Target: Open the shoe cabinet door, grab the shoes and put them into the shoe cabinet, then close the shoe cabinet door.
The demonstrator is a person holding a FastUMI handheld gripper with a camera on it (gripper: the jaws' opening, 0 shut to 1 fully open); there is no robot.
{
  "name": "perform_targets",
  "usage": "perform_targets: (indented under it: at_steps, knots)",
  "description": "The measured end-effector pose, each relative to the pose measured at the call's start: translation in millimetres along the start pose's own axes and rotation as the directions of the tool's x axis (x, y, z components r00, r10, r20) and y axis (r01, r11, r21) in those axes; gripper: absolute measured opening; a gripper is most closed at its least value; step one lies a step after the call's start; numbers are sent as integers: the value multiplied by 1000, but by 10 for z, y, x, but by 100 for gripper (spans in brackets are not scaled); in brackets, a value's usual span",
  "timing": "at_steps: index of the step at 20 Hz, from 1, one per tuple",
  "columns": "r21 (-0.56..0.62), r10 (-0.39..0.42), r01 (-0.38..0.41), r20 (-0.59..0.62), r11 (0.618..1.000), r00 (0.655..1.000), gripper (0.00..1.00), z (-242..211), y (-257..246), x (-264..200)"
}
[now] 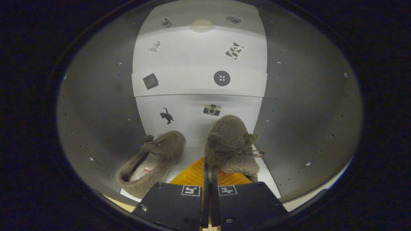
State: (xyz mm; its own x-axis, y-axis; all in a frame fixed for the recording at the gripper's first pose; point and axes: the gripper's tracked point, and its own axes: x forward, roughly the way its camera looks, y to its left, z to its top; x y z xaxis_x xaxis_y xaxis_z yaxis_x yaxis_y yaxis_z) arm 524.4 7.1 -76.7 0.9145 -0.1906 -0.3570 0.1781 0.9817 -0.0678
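Shoes sit inside the white shoe cabinet (199,64): the right fuzzy brown slipper (231,141) is pinched at its heel rim by the gripper (210,173), whose fingers are clenched nearly together on it. Its mate, the left slipper (154,160), lies just beside on the cabinet floor, tilted outward. Stickers dot the back wall beyond — a black cat (166,115), a camera (212,109), a button (222,78)

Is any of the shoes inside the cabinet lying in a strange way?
Yes. The left slipper lies tipped on its side, opening showing. The right slipper is pinched in the shut tongs.
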Motion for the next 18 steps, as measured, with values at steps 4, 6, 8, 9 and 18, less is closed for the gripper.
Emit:
perform_targets:
  at_steps: [4,6,8,9,18]
  knots:
    - [24,36,-35,-69,999,997,7,-175,82,245]
    - [64,86,-79,-108,995,990,9,-290,154,277]
    - [60,64,-59,-83,996,994,10,-242,93,319]
    - [60,60,-54,-87,997,994,14,-252,95,299]
    - [43,53,-51,-46,998,998,46,-157,138,-261]
